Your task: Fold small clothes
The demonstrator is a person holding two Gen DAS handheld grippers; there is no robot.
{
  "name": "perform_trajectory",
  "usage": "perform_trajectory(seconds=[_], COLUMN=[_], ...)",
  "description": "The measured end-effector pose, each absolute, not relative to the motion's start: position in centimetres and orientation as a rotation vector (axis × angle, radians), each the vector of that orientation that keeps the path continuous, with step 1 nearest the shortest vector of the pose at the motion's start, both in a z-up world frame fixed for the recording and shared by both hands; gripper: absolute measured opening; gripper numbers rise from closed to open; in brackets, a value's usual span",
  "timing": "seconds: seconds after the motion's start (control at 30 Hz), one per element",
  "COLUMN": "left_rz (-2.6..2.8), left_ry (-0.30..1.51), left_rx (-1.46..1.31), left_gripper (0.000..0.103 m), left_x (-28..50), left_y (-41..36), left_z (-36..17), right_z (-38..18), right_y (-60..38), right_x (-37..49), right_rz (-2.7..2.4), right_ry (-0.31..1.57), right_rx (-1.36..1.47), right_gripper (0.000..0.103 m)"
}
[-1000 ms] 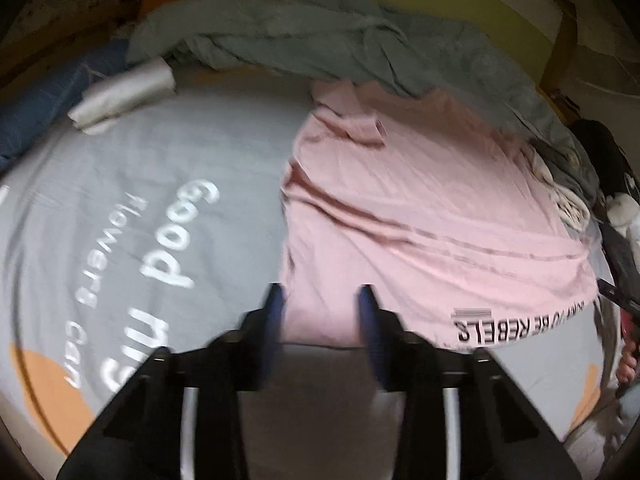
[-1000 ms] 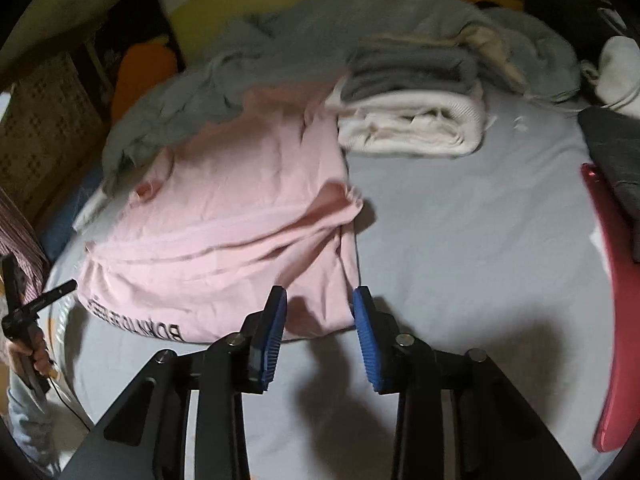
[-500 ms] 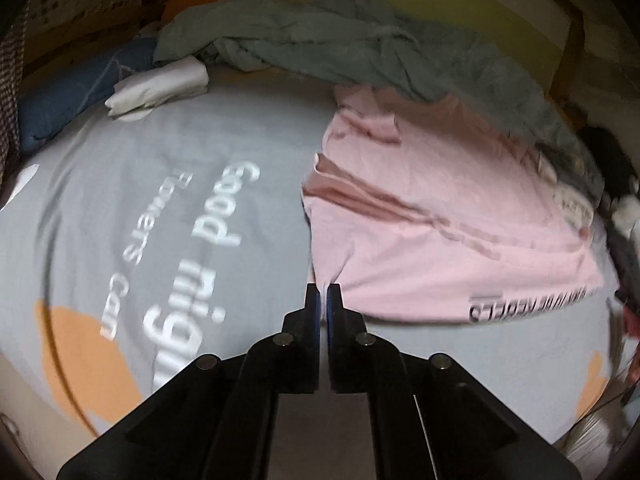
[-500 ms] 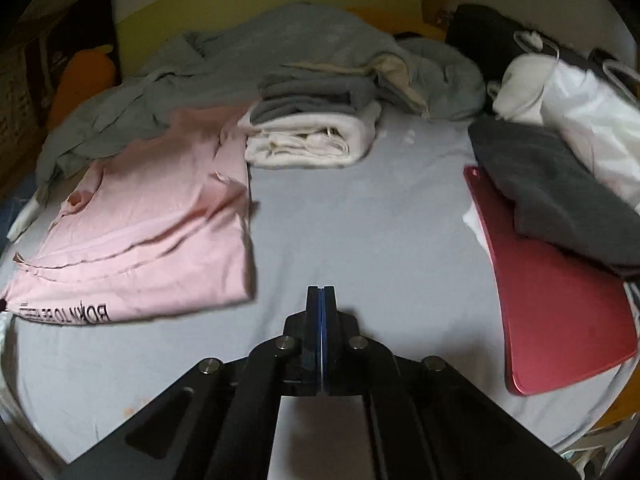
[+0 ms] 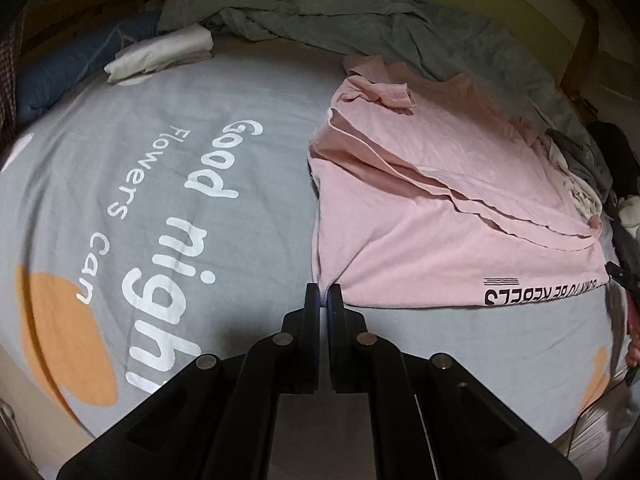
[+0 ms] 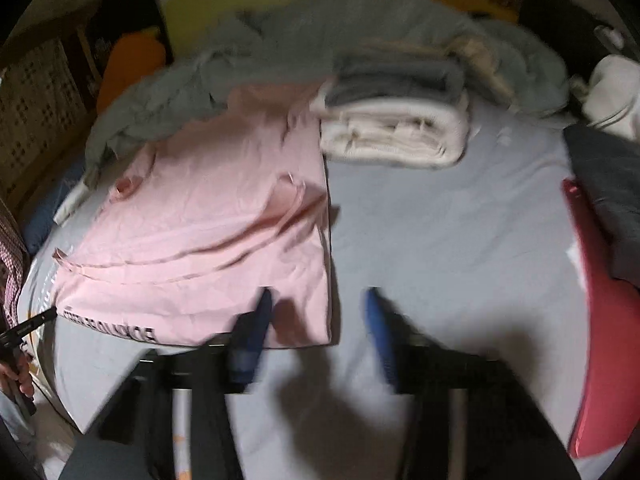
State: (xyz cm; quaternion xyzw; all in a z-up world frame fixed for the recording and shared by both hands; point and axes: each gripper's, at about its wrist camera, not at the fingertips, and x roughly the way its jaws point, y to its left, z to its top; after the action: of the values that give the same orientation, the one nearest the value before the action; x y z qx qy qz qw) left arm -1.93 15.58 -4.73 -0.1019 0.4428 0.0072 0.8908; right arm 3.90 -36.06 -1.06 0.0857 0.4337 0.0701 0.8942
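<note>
A pink T-shirt (image 5: 432, 200) with black lettering on its hem lies partly folded on the grey bedsheet (image 5: 160, 200). My left gripper (image 5: 323, 292) is shut on the shirt's near left corner. In the right wrist view the same pink shirt (image 6: 208, 232) lies left of centre. My right gripper (image 6: 318, 304) is open, its blue pads spread either side of the shirt's near right corner, just above it. That view is motion-blurred.
A crumpled grey-green blanket (image 5: 340, 20) lies behind the shirt. A stack of folded grey and white clothes (image 6: 396, 120) sits beyond the shirt's right side. A red board (image 6: 604, 320) and dark clothes (image 6: 608, 176) lie at right. A white cloth (image 5: 160, 54) lies far left.
My right gripper was shut half a second ago and has opened while swinging left to the shirt's right corner. My left gripper stays shut on the left corner.
</note>
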Motion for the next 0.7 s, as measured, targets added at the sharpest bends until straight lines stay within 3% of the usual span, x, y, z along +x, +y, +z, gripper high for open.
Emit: perform_trajectory(seconds=[0.03, 0.23, 0.43, 0.6, 0.67, 0.7], left_rz=[0.022, 0.020, 0.010, 0.046, 0.052, 0.056], left_ry=[0.906, 0.764, 0.951, 0.984, 0.964, 0.945], left_rx=[-0.200, -0.137, -0.173, -0.149, -0.132, -0.118], left_gripper=[0.002, 0.002, 0.002, 0.004, 0.004, 0.011], left_x=[-2.1, -5.0, -5.6, -5.5, -5.7, -6.0], left_y=[15.4, 14.5, 15.1, 15.0, 14.8, 14.6], left_z=[-4.5, -1.2, -4.9, -5.1, -4.6, -4.1], right_z=[-1.5, 1.1, -1.1, -2.9, -2.7, -2.3], right_y=[-35.9, -36.1, -36.5, -36.8, -36.5, -36.5], right_x=[4.2, -0.4, -3.3, -3.0, -2.9, -3.0], right_rz=[0.154, 0.086, 0.047, 0.022, -0.012, -0.044], right_ry=[0.907, 0.728, 0.856, 0.940, 0.926, 0.913], right_rx=[0.179, 0.156, 0.108, 0.120, 0.111, 0.100], right_gripper=[0.001, 0.001, 0.001, 0.001, 0.006, 0.012])
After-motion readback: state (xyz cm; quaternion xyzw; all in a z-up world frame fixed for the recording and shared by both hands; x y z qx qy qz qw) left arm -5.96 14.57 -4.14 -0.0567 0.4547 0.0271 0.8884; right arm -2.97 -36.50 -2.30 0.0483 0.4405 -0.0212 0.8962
